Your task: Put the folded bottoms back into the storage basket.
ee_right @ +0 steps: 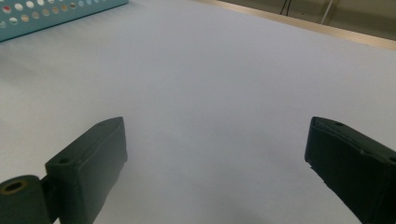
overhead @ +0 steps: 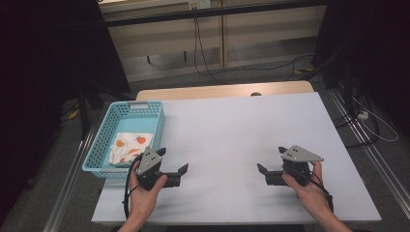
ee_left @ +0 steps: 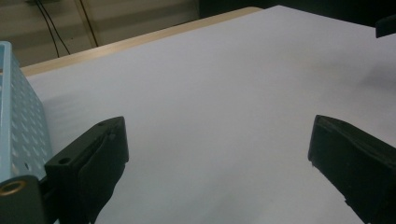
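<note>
The left hand-held gripper sits low over the near left part of the table, held in a person's left hand. Its two black jaws stand wide apart with nothing between them, and they point toward the middle of the table. In the left gripper view, those jaws frame bare white table surface, with a blue perforated wall at the far left edge.

The right hand-held gripper is held in the right hand over the near right part of the table, well apart from the left one. Its jaws are also spread wide and empty, pointing left toward the other gripper. A grey three-cornered plate tops each gripper.

Just beside the left hand-held gripper, at the table's left edge, stands a light blue basket with perforated walls. Inside it, at the near end, lies a folded white cloth printed with orange shapes. The cloth touches neither gripper.

Beyond the white table top, a wooden edge shows at the far side, and cables lie on the floor.
</note>
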Demonstrator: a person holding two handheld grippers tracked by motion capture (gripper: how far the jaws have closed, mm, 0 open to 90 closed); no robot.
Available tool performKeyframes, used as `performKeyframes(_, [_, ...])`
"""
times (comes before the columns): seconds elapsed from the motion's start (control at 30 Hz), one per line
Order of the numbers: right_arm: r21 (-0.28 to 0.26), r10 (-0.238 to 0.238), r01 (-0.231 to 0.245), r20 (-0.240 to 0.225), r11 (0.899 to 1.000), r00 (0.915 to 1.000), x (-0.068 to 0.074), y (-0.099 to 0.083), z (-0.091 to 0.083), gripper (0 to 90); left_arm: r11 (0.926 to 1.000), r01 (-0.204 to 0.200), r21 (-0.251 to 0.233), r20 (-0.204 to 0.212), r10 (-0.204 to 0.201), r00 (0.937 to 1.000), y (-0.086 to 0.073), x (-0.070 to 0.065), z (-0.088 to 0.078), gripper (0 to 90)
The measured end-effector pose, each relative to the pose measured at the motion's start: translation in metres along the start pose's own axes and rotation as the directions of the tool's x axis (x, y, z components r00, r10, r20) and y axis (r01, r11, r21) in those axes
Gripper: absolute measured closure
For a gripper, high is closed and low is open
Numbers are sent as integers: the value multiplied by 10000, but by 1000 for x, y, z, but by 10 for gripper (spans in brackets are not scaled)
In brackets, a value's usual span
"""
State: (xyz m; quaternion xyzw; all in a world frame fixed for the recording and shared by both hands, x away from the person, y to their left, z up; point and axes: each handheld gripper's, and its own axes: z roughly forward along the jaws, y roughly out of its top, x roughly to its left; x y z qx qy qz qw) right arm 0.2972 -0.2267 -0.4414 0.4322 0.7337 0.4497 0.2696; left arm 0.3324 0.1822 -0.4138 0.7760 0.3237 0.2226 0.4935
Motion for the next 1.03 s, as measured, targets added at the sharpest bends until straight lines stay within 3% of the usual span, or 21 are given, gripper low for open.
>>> performKeyframes(0.23, [-23, 120, -119, 373, 9999, 9992, -7, -10, -16, 52, 9999, 111, 3, -235, -111, 9997, -3, 0, -4, 53])
performKeyframes(0.4, [-149, 355, -344, 763, 9993, 9965, -11, -20, -25, 53, 9995, 137, -269, -347, -146, 9993, -4, -2, -5, 53])
performKeyframes(0.53, [-222, 524, -506, 911, 9985, 9945, -12, -27, -29, 53, 10000, -64, -54, -55, 63, 10000, -9, -5, -1, 53])
performKeyframes(0.8, [-489, 483, -439, 921, 9978, 9946, -7, -27, -30, 54, 9996, -241, 126, -24, 241, 9997, -17, -11, 1, 53])
performKeyframes(1.03, [-667, 462, -413, 737, 9969, 9962, -7, -24, -28, 54, 9997, 73, 254, -152, -69, 9999, -18, -7, 2, 52])
